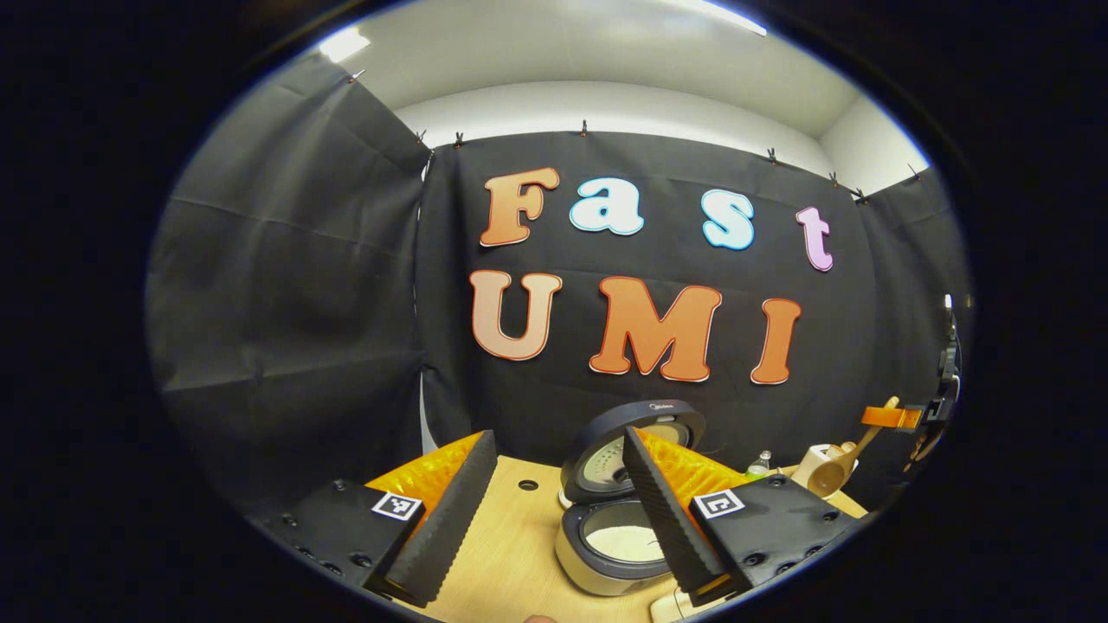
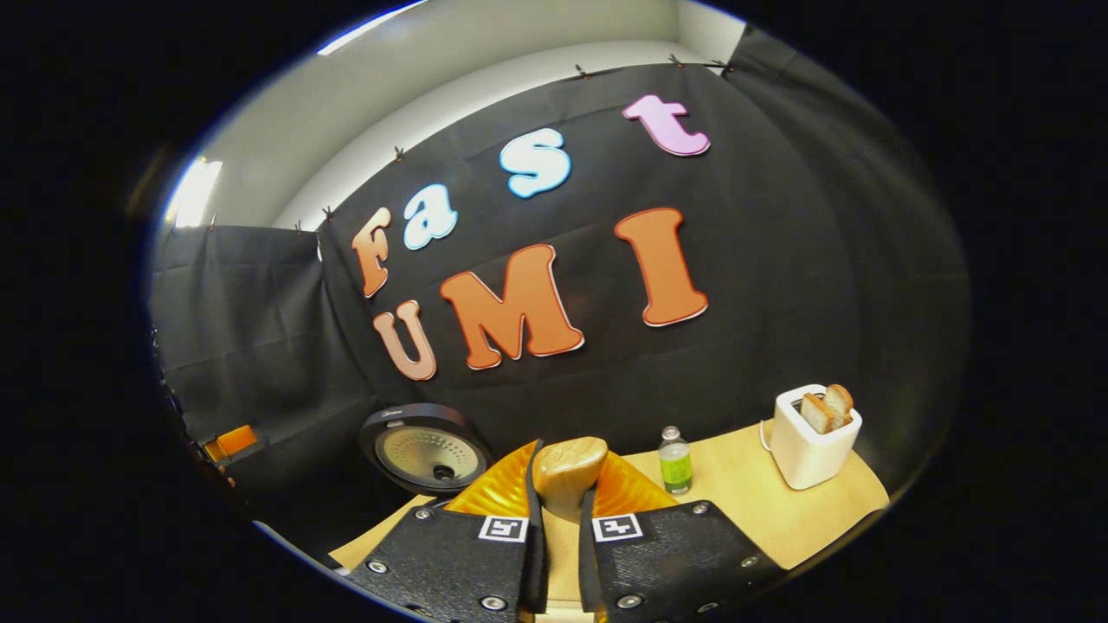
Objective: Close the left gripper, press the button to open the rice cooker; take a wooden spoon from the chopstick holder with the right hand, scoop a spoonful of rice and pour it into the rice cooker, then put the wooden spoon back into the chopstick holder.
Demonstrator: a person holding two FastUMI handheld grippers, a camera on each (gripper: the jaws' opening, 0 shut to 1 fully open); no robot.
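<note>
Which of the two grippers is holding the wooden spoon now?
The right gripper: its fingers clamp the wooden spoon. The left gripper is open, empty.

The left gripper view sits low over the table, facing the back wall, close to the open rice cooker. The right gripper view, tilted, shares that cooker's lid and the wall.

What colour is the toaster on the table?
White toaster, with toast slices sticking out; clearest in the right gripper view.
</note>
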